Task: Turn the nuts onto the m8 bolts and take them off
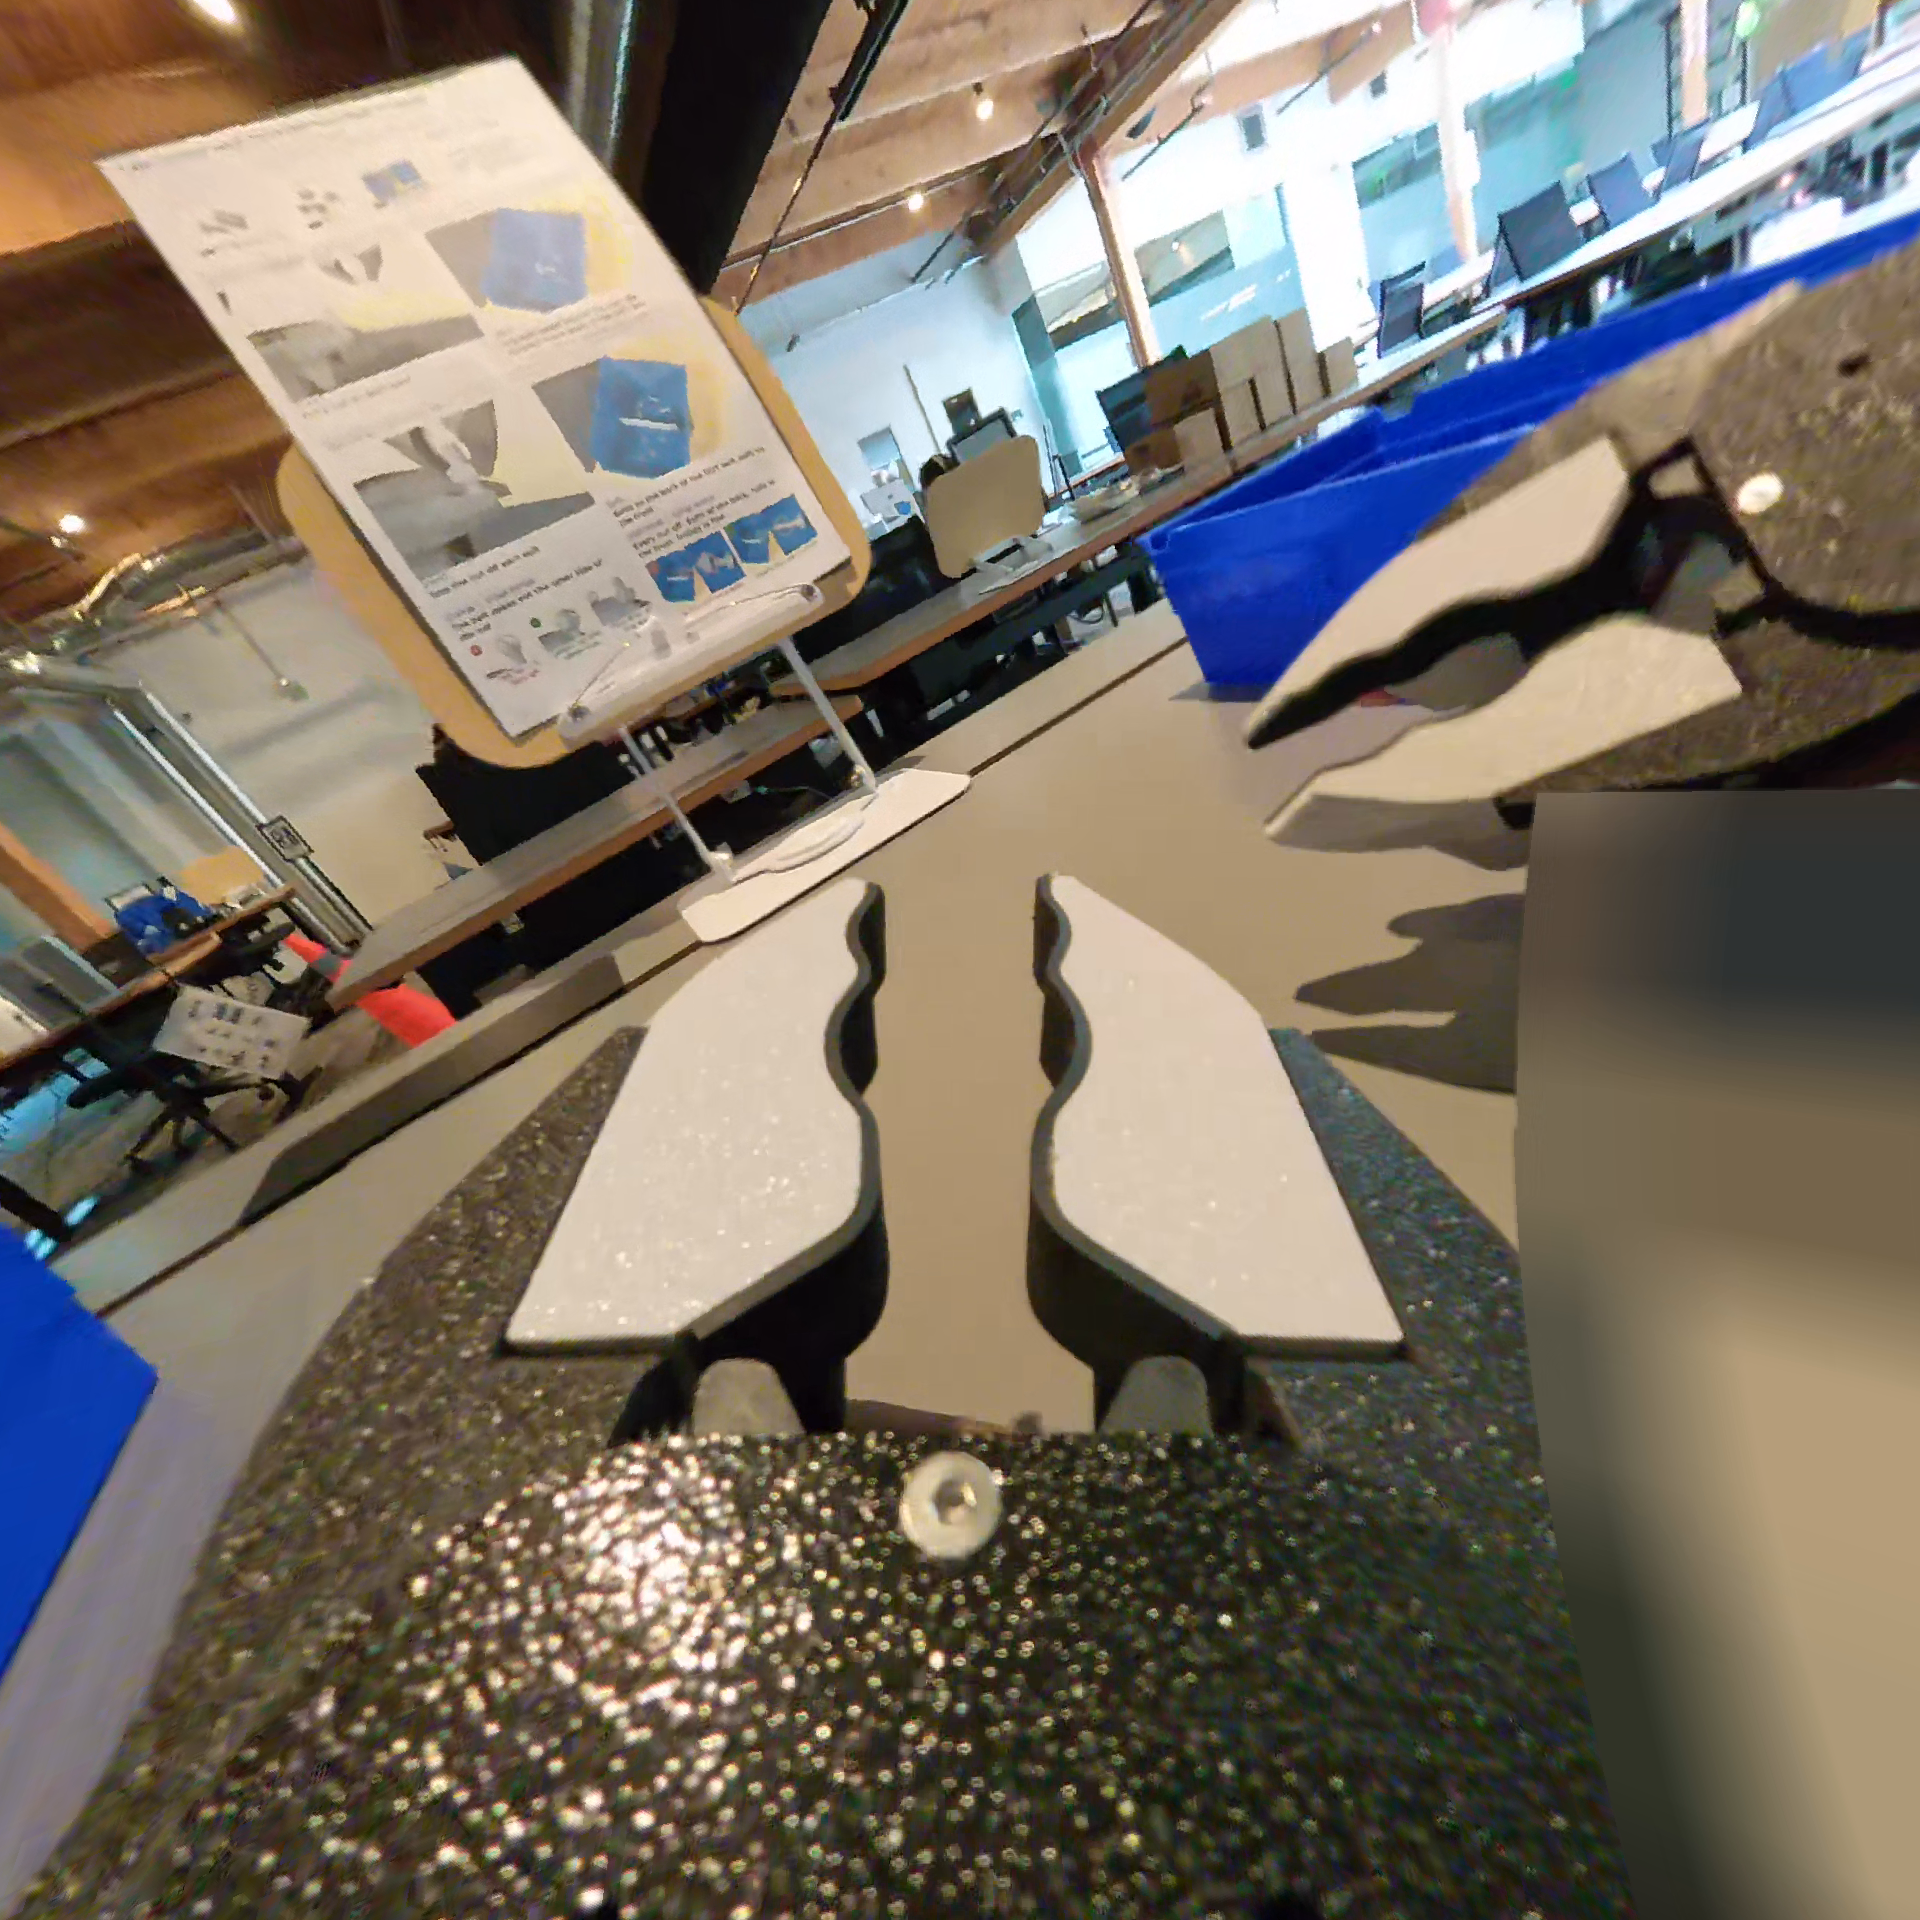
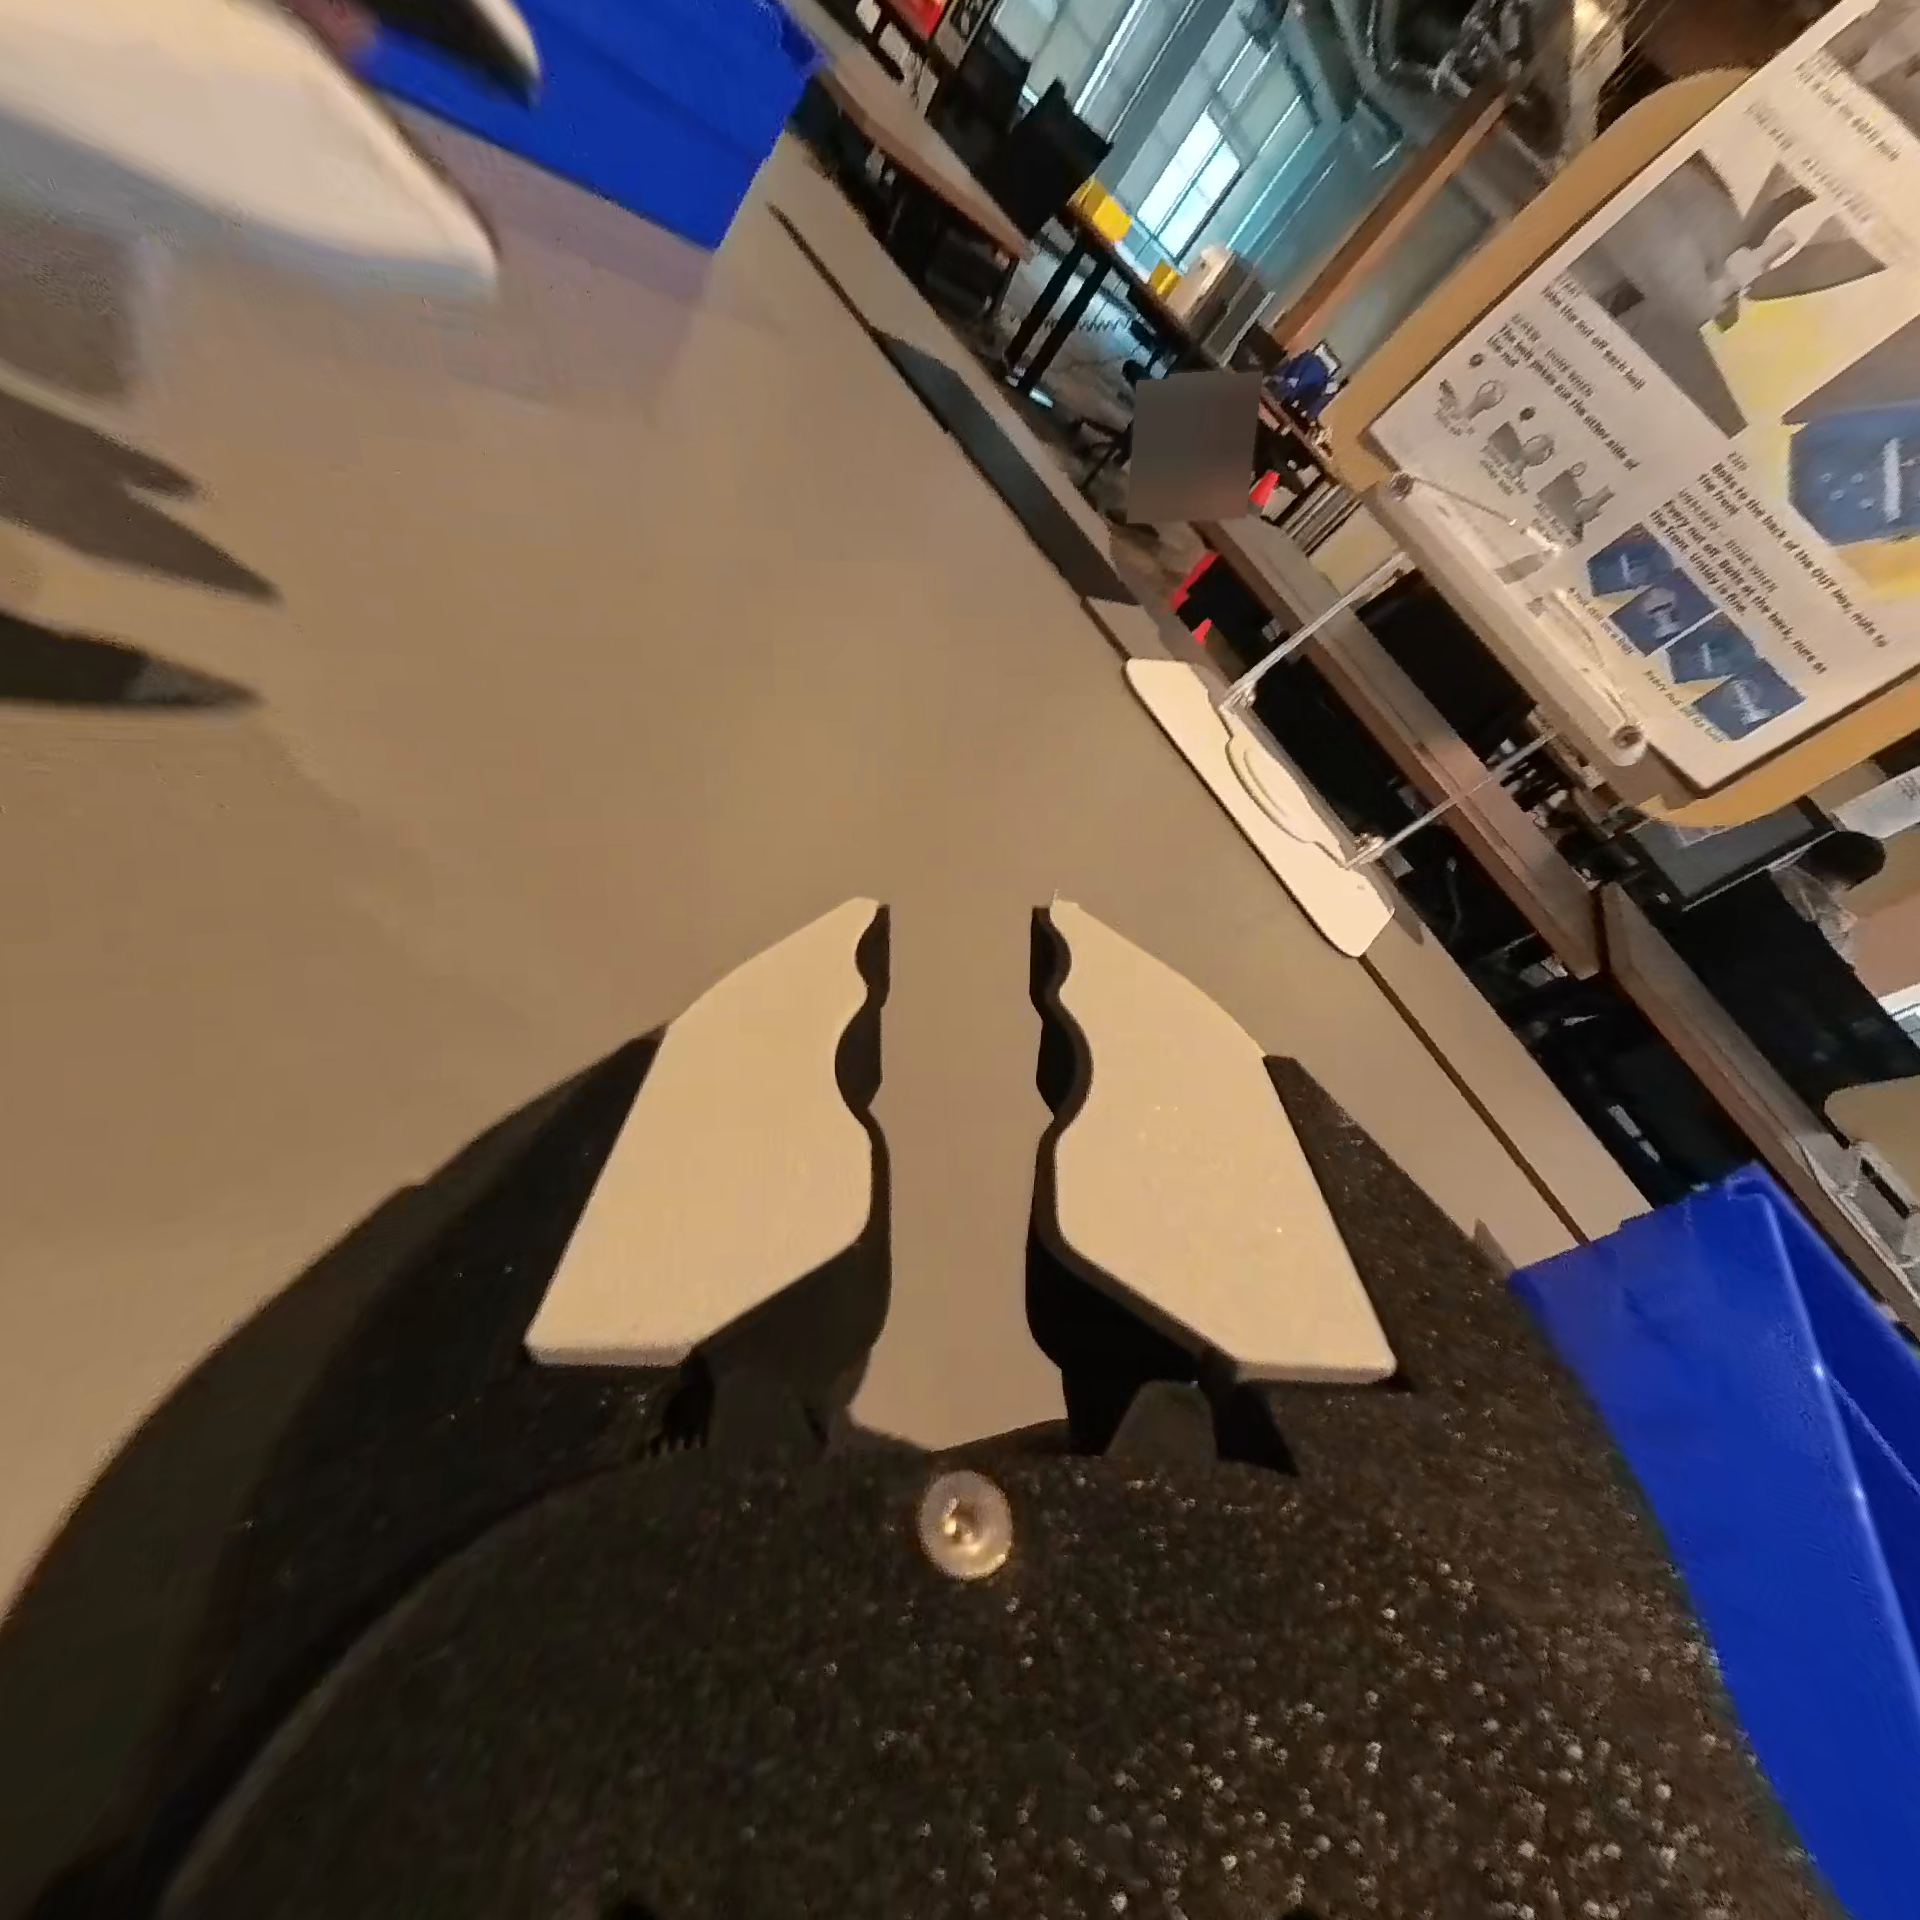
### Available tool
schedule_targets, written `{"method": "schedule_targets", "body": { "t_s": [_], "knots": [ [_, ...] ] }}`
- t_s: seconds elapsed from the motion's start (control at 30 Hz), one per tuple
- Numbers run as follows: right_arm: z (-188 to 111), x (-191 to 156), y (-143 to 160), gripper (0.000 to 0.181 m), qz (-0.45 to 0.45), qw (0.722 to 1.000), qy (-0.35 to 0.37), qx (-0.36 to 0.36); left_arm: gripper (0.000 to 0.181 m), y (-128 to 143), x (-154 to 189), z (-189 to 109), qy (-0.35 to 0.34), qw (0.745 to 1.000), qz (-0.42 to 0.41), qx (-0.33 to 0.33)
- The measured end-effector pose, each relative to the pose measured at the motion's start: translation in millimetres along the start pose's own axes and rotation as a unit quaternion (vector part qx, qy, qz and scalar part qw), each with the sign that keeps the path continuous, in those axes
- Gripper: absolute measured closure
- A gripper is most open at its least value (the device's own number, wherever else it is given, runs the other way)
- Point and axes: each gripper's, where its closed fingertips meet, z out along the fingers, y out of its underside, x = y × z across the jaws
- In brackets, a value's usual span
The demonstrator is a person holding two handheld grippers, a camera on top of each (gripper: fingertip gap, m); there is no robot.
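Left gripper [image 1: 958, 904] and right gripper [image 2: 958, 914], both spread and empty, low over the bare grey counter [image 2: 623, 727]. Beyond: blue bins [image 1: 1278, 566], instruction sheet on a stand [image 1: 488, 384]. No nuts or bolts visible; seemingly between steps. Next move calls for reaching into a bin.

Grey-fingered speckled black tool [image 1: 958, 904]; blue bin [image 1: 1288, 551].

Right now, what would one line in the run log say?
left gripper: open, empty | right gripper: open, empty | both over grey table | blue bins nearby | nuts, bolts: not visible
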Motion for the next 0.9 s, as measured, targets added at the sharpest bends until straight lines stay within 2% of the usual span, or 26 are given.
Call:
{"method": "schedule_targets", "body": {
  "t_s": [0.07,0.13,0.27,0.37,0.47,0.53,0.63,0.8,0.9],
  "knots": [
    [1.4,-3.2,7.5,0.155,0.004,1.0,-0.012,-0.015,0.154,-5.7,-26.6,-14.8,-0.016,1.0,-0.021,0.006],
    [3.1,-5.3,15.4,0.153,0.019,0.999,-0.026,-0.031,0.152,-16.2,-67.8,-33.6,-0.038,0.999,-0.027,0.009],
    [6.0,-4.9,24.5,0.151,0.048,0.997,-0.04,-0.05,0.149,-18.2,-184.9,-76.2,-0.119,0.992,-0.007,-0.05],
    [5.7,-2.7,24.6,0.151,0.06,0.996,-0.041,-0.048,0.147,8.4,-268.8,-110.2,-0.176,0.975,-0.012,-0.139],
    [4.7,-3.5,23.7,0.151,0.059,0.996,-0.045,-0.044,0.146,50.8,-320.4,-135.1,-0.196,0.953,-0.014,-0.231],
    [4.1,-5.0,24.5,0.151,0.053,0.996,-0.046,-0.047,0.143,80.3,-339.1,-143.5,-0.201,0.941,-0.023,-0.272],
    [3.6,-10.5,24.2,0.152,0.036,0.997,-0.056,-0.047,0.14,113.6,-349.0,-145.6,-0.202,0.935,-0.042,-0.289],
    [12.5,-22.6,25.9,0.154,0.022,0.992,-0.112,-0.059,0.14,148.5,-354.7,-150.1,-0.194,0.927,-0.036,-0.32],
    [26.0,-24.2,22.6,0.154,0.033,0.988,-0.143,-0.055,0.14,159.1,-357.9,-157.7,-0.193,0.918,-0.036,-0.345]
  ]
}}
